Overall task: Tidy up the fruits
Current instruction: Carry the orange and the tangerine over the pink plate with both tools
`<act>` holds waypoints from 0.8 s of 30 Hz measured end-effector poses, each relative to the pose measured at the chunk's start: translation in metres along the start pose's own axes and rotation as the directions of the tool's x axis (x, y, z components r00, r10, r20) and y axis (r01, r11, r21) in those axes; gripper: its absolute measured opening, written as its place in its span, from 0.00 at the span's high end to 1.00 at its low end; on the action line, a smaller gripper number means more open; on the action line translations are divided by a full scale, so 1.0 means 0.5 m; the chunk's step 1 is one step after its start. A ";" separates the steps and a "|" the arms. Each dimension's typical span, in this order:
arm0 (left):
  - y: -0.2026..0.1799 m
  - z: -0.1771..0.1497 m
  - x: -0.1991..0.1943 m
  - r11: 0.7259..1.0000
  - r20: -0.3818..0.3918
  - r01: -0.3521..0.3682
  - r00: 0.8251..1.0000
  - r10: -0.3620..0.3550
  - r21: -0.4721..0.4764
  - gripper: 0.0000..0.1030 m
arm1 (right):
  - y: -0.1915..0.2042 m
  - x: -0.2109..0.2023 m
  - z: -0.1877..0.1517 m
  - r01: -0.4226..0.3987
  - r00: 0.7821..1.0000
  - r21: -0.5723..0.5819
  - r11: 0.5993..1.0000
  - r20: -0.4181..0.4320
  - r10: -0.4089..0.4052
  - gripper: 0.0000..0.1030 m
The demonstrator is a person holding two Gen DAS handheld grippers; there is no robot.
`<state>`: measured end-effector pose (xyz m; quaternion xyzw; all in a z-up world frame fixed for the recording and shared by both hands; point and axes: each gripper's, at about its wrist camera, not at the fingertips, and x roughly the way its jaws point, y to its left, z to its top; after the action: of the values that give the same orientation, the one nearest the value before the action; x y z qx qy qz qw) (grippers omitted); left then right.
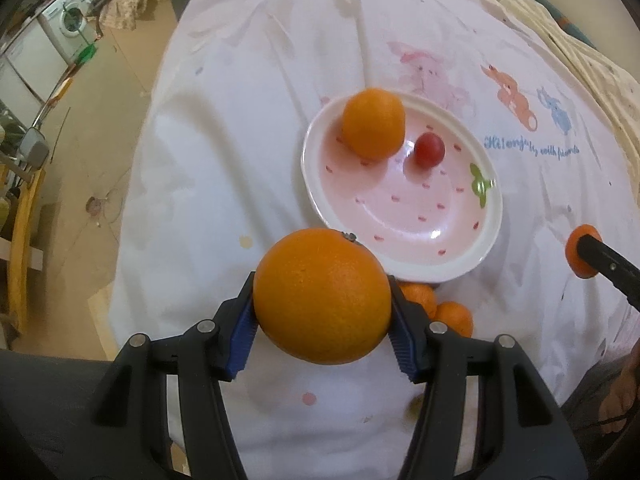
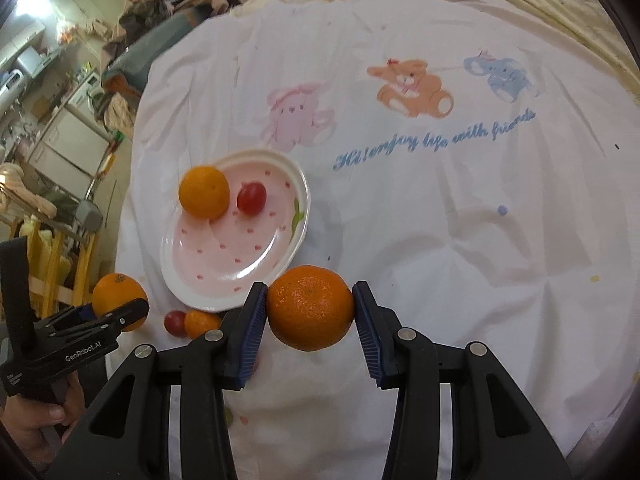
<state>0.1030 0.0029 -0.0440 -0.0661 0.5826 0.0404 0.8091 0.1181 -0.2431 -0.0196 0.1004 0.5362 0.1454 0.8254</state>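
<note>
Fruit partly sorted: one round orange (image 1: 373, 123) and a red grape (image 1: 429, 150) sit on the pink dotted plate (image 1: 472, 256). We clamp a large orange (image 1: 322, 295) in our left tool (image 1: 322, 320) and a mandarin (image 2: 311, 307) in our right tool (image 2: 310, 320), above the bedsheet's (image 2: 440, 220) near edge; small fruits (image 2: 192, 322) remain beside the plate.

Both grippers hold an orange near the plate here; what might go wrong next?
The plate looks tilted on the soft cloth, so the orange and red fruit already in it might roll when more lands. The left gripper and right gripper each pinch round fruit at its sides; either could slip. Loose fruit by the rim may get knocked.
</note>
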 end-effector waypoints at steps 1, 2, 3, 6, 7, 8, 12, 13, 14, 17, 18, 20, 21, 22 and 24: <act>-0.001 0.005 -0.006 1.000 0.007 -0.001 1.000 0.001 -0.001 0.48 | -0.003 -0.005 0.002 -0.006 1.000 0.006 1.000 0.009 0.006 0.56; -0.003 0.014 -0.014 1.000 0.016 -0.003 1.000 0.003 0.000 0.48 | -0.006 -0.012 0.005 -0.017 1.000 0.017 1.000 0.022 0.016 0.56; -0.004 0.019 -0.019 1.000 0.022 -0.003 1.000 0.003 0.001 0.48 | -0.007 -0.017 0.008 -0.025 0.999 0.023 0.999 0.032 0.025 0.56; -0.009 0.040 -0.035 1.000 0.037 -0.004 0.999 0.003 0.018 0.48 | -0.011 -0.037 0.021 -0.058 0.995 0.038 0.998 0.078 0.055 0.56; -0.013 0.050 -0.041 1.000 0.044 -0.008 0.999 0.007 0.029 0.48 | -0.011 -0.044 0.026 -0.072 0.993 0.042 0.997 0.095 0.067 0.56; -0.017 0.057 -0.044 0.999 0.049 -0.011 0.999 0.009 0.038 0.48 | -0.012 -0.052 0.032 -0.086 0.990 0.045 0.995 0.113 0.080 0.56; -0.031 0.088 -0.053 0.997 0.058 -0.017 0.998 0.012 0.071 0.48 | -0.010 -0.069 0.057 -0.111 0.982 0.036 0.993 0.155 0.105 0.56; -0.034 0.094 -0.055 0.997 0.061 -0.018 0.998 0.013 0.078 0.48 | -0.009 -0.072 0.065 -0.116 0.981 0.032 0.993 0.161 0.109 0.56; -0.039 0.104 -0.056 0.996 0.063 -0.019 0.998 0.014 0.090 0.48 | -0.007 -0.075 0.075 -0.120 0.979 0.029 0.992 0.168 0.113 0.56; -0.048 0.127 -0.056 0.994 0.070 -0.020 0.997 0.012 0.110 0.48 | 0.002 -0.078 0.100 -0.130 0.976 0.012 0.991 0.179 0.126 0.56; -0.050 0.132 -0.055 0.993 0.071 -0.020 0.997 0.012 0.113 0.48 | 0.004 -0.077 0.107 -0.134 0.975 0.009 0.991 0.180 0.130 0.56; -0.054 0.148 -0.048 0.992 0.067 -0.016 0.998 0.008 0.123 0.48 | 0.014 -0.070 0.125 -0.134 0.974 -0.016 0.991 0.184 0.135 0.56; -0.056 0.153 -0.044 0.991 0.065 -0.017 0.998 0.009 0.130 0.48 | 0.019 -0.068 0.130 -0.124 0.974 -0.031 0.992 0.190 0.127 0.56; -0.059 0.160 -0.037 0.990 0.062 -0.022 0.998 0.013 0.142 0.48 | 0.024 -0.063 0.136 -0.106 0.973 -0.051 0.993 0.199 0.114 0.56; -0.061 0.169 -0.027 0.988 0.059 -0.033 0.998 0.024 0.153 0.48 | 0.030 -0.046 0.152 -0.098 0.974 -0.076 0.992 0.195 0.111 0.56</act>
<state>0.1823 -0.0142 -0.0030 0.0058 0.5617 0.0087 0.8273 0.1769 -0.2376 0.0357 0.1151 0.4398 0.1954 0.8690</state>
